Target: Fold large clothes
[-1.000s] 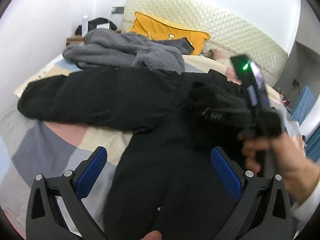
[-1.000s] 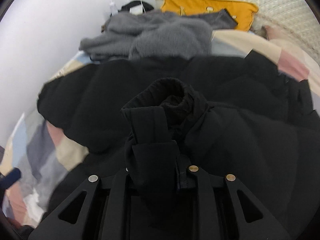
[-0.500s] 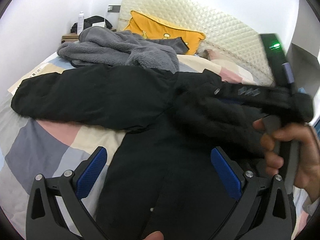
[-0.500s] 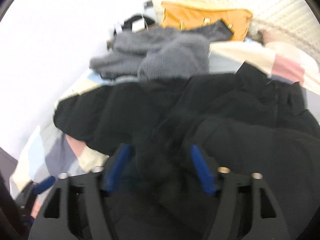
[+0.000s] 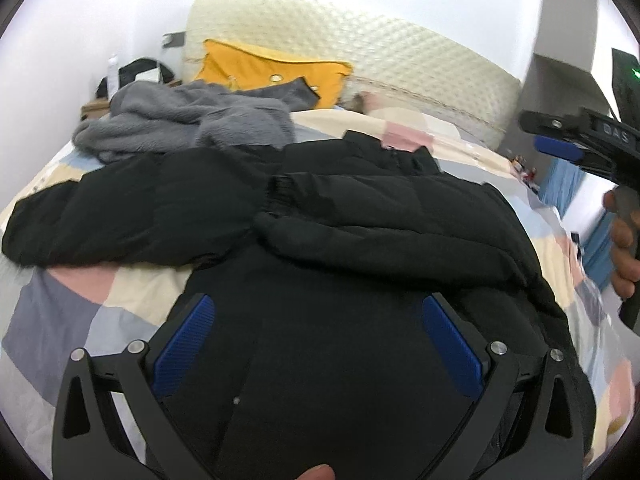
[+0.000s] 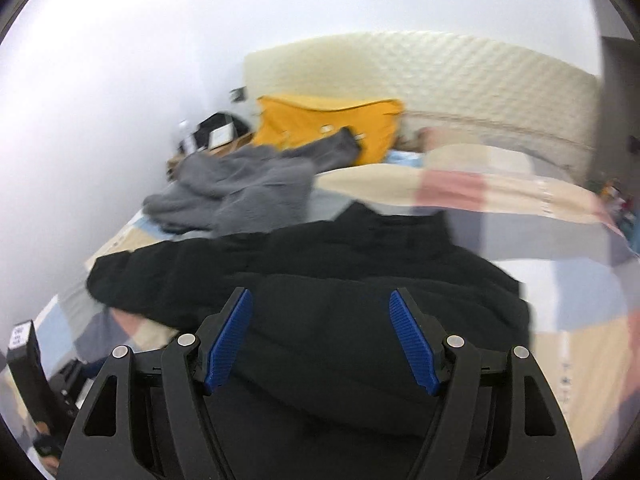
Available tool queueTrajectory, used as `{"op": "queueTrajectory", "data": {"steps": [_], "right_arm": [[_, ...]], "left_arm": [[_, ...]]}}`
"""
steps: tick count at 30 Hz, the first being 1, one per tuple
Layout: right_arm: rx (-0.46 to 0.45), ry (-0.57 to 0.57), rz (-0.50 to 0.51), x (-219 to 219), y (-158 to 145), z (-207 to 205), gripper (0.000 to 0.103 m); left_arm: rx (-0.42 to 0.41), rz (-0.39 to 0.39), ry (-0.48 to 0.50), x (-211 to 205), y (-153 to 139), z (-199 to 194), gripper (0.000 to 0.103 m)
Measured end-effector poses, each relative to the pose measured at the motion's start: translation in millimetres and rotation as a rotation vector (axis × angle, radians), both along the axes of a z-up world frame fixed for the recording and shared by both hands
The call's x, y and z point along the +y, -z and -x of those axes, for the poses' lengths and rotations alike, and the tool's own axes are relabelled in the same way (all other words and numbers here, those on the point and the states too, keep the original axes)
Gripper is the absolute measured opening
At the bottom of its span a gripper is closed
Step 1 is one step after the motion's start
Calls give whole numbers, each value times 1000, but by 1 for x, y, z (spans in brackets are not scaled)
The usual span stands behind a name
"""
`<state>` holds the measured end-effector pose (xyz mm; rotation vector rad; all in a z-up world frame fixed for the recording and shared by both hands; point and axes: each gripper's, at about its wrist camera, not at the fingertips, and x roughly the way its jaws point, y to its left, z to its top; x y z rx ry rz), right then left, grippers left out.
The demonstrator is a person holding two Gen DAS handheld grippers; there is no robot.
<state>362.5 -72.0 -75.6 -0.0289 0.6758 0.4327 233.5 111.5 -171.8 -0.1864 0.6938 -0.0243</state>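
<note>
A large black padded jacket [image 5: 320,240] lies spread on the bed, its right sleeve [image 5: 372,216] folded across the body and its left sleeve [image 5: 104,216] stretched out to the left. The jacket also shows in the right wrist view [image 6: 320,280]. My left gripper [image 5: 320,344] is open and empty, low over the jacket's lower body. My right gripper [image 6: 322,340] is open and empty above the jacket; it also shows at the right edge of the left wrist view [image 5: 568,140], held in a hand.
A grey fleece garment [image 5: 188,124] is heaped at the far left of the bed. A yellow pillow [image 5: 272,68] leans on the cream quilted headboard [image 5: 360,52]. The patchwork bedspread [image 5: 60,312] shows around the jacket. A bedside table with a bottle [image 5: 113,70] stands far left.
My right gripper let go of the sleeve it held, opened, and pulled back up to the right. The sleeve now lies folded across the jacket's body. The left gripper stays open.
</note>
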Motion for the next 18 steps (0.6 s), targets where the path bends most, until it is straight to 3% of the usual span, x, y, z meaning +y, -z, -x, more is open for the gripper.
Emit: {"op": "queueTrajectory", "data": {"steps": [4, 11, 18], "right_arm": [[-24, 103, -2, -54, 11, 18, 70], [8, 265, -12, -125, 58, 28, 70], [107, 331, 52, -166, 113, 25, 70]], "left_arm": [[-5, -19, 30, -21, 0, 2, 103], [-34, -70, 45, -42, 0, 1, 103], [-15, -90, 25, -45, 6, -7, 103]]}}
